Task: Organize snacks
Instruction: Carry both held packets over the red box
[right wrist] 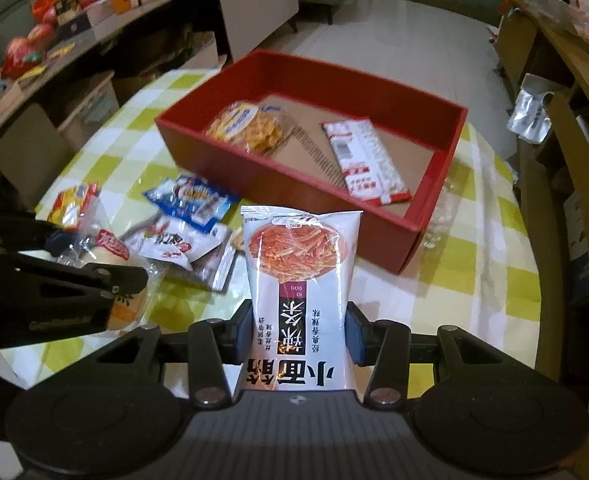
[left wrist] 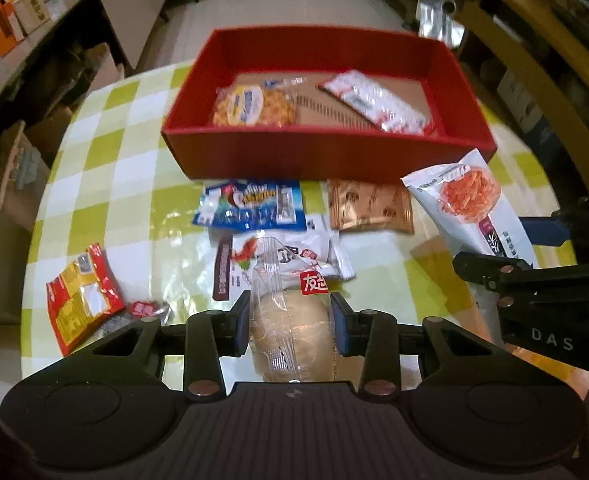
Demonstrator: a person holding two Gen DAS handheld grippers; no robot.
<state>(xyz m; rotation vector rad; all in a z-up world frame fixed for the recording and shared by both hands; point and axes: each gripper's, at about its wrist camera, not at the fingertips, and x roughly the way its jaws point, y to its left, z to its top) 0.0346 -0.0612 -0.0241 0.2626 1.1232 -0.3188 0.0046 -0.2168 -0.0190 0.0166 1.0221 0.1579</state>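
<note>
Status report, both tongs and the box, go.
Left tongs shut on clear-wrapped bun. Right tongs shut on white spicy-strip bag. Red box ahead, two snacks inside, path open.

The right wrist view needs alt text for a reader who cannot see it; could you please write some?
The right gripper clamps a white snack bag picturing orange-red strips, above a green-checked table. Beyond it stands an open red box holding two snack packets; more packets lie at left, near the left gripper.
</note>
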